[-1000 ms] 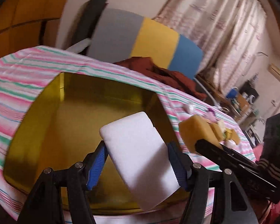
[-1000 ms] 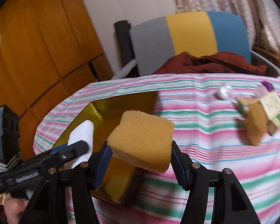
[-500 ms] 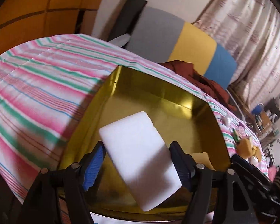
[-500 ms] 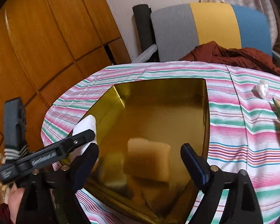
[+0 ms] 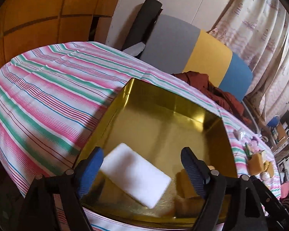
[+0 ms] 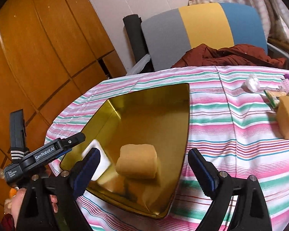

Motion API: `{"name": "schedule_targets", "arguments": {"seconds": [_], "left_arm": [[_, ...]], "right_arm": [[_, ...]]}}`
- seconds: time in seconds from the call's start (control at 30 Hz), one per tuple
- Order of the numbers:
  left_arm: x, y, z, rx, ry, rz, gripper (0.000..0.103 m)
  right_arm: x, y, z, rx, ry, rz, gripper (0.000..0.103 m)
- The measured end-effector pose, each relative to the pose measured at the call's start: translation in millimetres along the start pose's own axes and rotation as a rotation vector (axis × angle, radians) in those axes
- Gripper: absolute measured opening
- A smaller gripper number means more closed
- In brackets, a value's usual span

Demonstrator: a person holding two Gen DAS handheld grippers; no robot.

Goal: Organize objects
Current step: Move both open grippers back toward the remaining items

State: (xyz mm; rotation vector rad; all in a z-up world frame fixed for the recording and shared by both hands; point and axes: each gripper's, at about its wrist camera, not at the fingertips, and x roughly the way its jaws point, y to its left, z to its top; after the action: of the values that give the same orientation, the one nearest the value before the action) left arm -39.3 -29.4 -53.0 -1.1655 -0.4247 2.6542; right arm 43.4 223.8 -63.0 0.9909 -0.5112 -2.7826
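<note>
The shallow gold metal tray [image 5: 164,104] sat on the pink-and-green striped tablecloth [image 5: 38,100]. The left gripper [image 5: 142,171] hung over the tray's near edge, its jaws opening, the white rectangular foam block [image 5: 135,175] between them, blurred and clear of both pads. The right gripper [image 6: 144,170] was likewise spreading, and the tan sponge block [image 6: 137,163] lay inside the tray, untouched. A second tan sponge [image 6: 287,120] stood on the cloth, well apart from the tray.

The left gripper [image 5: 142,170] is opening its jaws over the gold tray [image 5: 163,104]; the white sponge [image 5: 135,174] is lying blurred between them, untouched; a yellow sponge [image 5: 185,184] is sitting beside it.
</note>
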Motion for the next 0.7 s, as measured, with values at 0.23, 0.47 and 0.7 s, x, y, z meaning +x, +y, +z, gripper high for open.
{"name": "schedule_targets", "arguments": {"seconds": [0.23, 0.47, 0.7], "left_arm": [[-6, -16, -4, -0.022, 0.016, -0.103, 0.084], [-10, -51, -17, 0.075, 0.034, -0.147, 0.084], [-13, -77, -30, 0.126, 0.06, -0.187, 0.084]], "right_arm": [[-12, -11, 2, 0.027, -0.029, -0.019, 0.093], [-21, -26, 3, 0.047, -0.042, -0.043, 0.093], [-30, -43, 3, 0.068, -0.051, -0.071, 0.093]]}}
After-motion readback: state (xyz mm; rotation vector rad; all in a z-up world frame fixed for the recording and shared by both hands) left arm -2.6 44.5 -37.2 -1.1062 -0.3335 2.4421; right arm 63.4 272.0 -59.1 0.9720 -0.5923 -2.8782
